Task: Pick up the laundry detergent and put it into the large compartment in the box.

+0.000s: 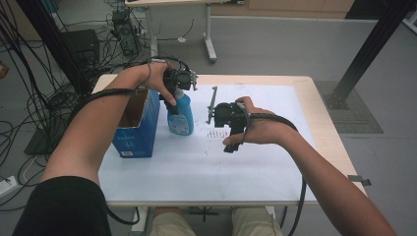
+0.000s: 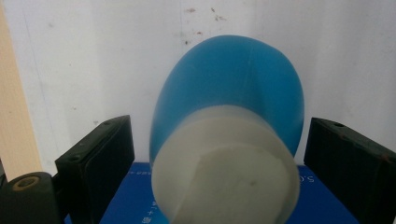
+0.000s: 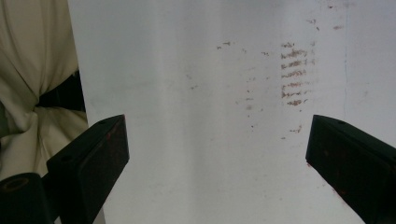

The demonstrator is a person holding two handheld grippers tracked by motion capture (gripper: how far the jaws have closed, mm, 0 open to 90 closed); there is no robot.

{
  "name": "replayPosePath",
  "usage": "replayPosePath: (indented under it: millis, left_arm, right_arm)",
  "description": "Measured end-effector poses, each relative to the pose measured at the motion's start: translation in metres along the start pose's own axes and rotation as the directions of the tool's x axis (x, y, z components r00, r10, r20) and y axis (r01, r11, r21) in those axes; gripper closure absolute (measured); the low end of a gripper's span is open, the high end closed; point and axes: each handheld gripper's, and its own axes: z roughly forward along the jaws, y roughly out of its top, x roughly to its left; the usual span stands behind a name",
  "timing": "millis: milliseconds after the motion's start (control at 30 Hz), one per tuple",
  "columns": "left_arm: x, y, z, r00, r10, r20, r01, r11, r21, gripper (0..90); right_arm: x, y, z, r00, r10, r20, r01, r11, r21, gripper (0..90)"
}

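Note:
A blue bottle (image 1: pixel 180 118) with a white cap stands upright on the white sheet (image 1: pixel 255 162), right beside an open blue box (image 1: pixel 137 129). My left gripper (image 1: pixel 178 90) hangs directly over the bottle top. In the left gripper view the white cap (image 2: pixel 226 168) sits between the jaws of my left gripper (image 2: pixel 219 128), which is open with a gap on each side. My right gripper (image 1: pixel 227 118) hovers over the sheet to the right of the bottle. In its own view the right gripper (image 3: pixel 217 123) is open, with nothing between the jaws.
Brown smudge marks (image 3: pixel 294 74) stain the sheet under the right gripper, the marks (image 1: pixel 216 132) lying just right of the bottle. The blue box's printed face (image 2: pixel 130 203) shows below the cap. The person's light trousers (image 3: pixel 28 70) lie past the table's near edge.

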Motion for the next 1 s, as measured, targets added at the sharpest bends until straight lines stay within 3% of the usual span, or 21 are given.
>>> replayPosePath:
  millis: [1000]
  left_arm:
    - [-0.0004, 0.0030, 0.0069, 0.9999, 0.016, 0.001, -0.016, 0.9999, 0.002, 13.0]
  right_arm:
    - [-0.0014, -0.0009, 0.0016, 1.0000, 0.001, -0.003, -0.001, 1.000, -0.001, 5.9]
